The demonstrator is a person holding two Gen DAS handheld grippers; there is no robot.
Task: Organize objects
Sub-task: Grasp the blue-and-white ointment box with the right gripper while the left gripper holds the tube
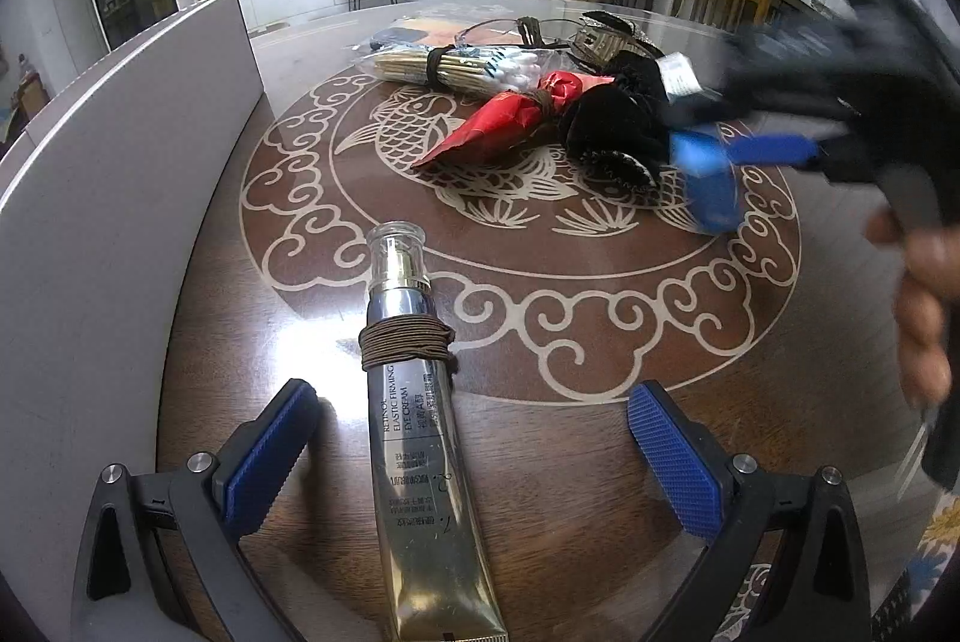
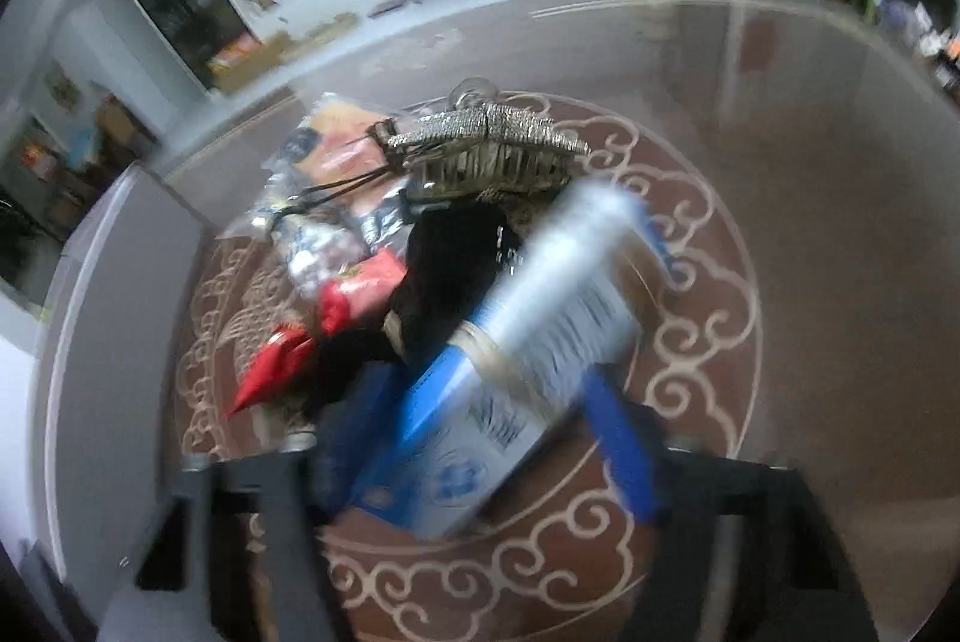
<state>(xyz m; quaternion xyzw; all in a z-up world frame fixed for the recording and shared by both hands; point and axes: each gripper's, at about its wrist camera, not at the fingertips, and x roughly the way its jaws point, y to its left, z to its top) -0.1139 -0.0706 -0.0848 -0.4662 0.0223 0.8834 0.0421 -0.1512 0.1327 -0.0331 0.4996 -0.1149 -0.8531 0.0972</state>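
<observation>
A silver eye cream tube (image 1: 420, 462) with a brown hair tie (image 1: 407, 345) wound round it lies on the table between the open fingers of my left gripper (image 1: 474, 438), touching neither pad. My right gripper (image 2: 480, 438) is shut on a white and blue tube (image 2: 516, 372) with a band round it, held above the table; the view is blurred. The right gripper (image 1: 708, 162) also shows blurred at the right of the left wrist view. A pile lies at the table's middle: a red packet (image 1: 498, 123), black fabric (image 1: 612, 120), a stick bundle (image 1: 456, 69).
A grey box (image 1: 120, 198) stands along the table's left edge. A silvery woven item (image 2: 486, 150) and plastic bags (image 2: 336, 144) lie behind the pile. The round table (image 1: 600, 318) has a carp pattern under glass.
</observation>
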